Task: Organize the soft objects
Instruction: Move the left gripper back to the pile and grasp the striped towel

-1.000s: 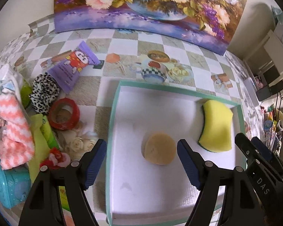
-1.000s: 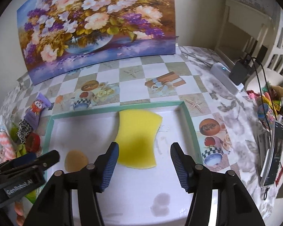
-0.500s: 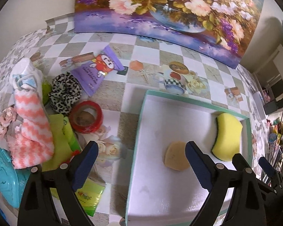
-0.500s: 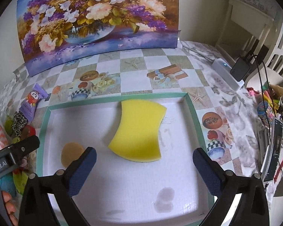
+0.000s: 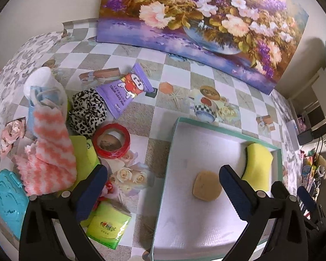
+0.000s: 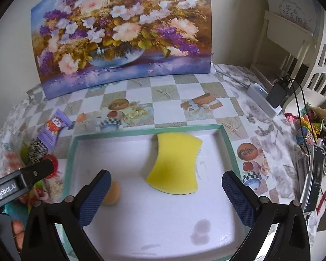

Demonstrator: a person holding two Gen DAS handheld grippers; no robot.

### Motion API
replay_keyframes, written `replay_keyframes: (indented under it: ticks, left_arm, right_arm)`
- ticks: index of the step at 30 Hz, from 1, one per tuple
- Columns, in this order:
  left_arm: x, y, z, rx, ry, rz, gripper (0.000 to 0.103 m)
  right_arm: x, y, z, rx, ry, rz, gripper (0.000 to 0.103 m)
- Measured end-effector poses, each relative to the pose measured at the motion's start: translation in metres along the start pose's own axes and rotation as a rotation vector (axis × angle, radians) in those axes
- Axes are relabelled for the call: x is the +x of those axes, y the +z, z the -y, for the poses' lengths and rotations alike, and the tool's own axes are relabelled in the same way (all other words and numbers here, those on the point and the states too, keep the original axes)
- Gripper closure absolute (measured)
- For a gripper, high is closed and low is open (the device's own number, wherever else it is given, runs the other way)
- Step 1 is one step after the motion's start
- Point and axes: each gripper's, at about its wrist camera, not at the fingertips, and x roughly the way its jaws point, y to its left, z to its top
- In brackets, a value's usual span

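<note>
A white tray with a teal rim (image 5: pixel 173 143) (image 6: pixel 71 152) holds a yellow sponge (image 5: pixel 257 165) (image 6: pixel 176 163) and a round tan puff (image 5: pixel 206 186) (image 6: pixel 114 192). My left gripper (image 5: pixel 163 189) is open and empty, over the tray's left edge. My right gripper (image 6: pixel 166 195) is open and empty, above the tray, with the sponge just beyond it. Left of the tray lie a pink-and-white striped cloth (image 5: pixel 50 152), a leopard scrunchie (image 5: pixel 88 113), a green cloth (image 5: pixel 83 156) and a green tissue pack (image 5: pixel 107 226).
A red tape roll (image 5: pixel 110 141), a purple snack packet (image 5: pixel 123 91) and a teal case (image 5: pixel 7 202) lie among the clutter at left. A flower painting (image 6: pixel 119 34) stands at the back. A power strip (image 6: pixel 263 100), a phone (image 6: pixel 315 178) and small items sit at the right table edge.
Both grippers opened wide and drew back. The left view swung left, away from the tan puff, bringing the pile of soft things into view. The sponge lies released in the tray.
</note>
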Motion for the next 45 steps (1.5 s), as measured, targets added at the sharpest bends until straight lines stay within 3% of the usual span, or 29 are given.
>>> replay_keyframes:
  ticks: [14, 22, 31, 38, 45]
  left_arm:
    - [-0.038, 0.005, -0.037, 0.018, 0.104, -0.003, 0.001]
    - [-0.068, 0.011, -0.084, -0.042, 0.161, 0.053, 0.001]
    - [-0.081, 0.011, -0.144, -0.148, 0.231, 0.061, 0.001]
    - [-0.08, 0.008, -0.176, -0.218, 0.216, 0.042, 0.001]
    - [-0.067, 0.012, -0.184, -0.239, 0.183, 0.007, 0.001]
  right_arm:
    - [0.002, -0.016, -0.051, -0.037, 0.011, -0.117, 0.0]
    - [-0.005, -0.018, -0.083, -0.066, 0.043, -0.128, 0.0]
    - [-0.003, -0.025, -0.125, -0.128, 0.089, -0.141, 0.0]
    - [0.006, -0.034, -0.158, -0.185, 0.131, -0.167, 0.0]
    - [0.018, -0.038, -0.187, -0.23, 0.185, -0.191, 0.0]
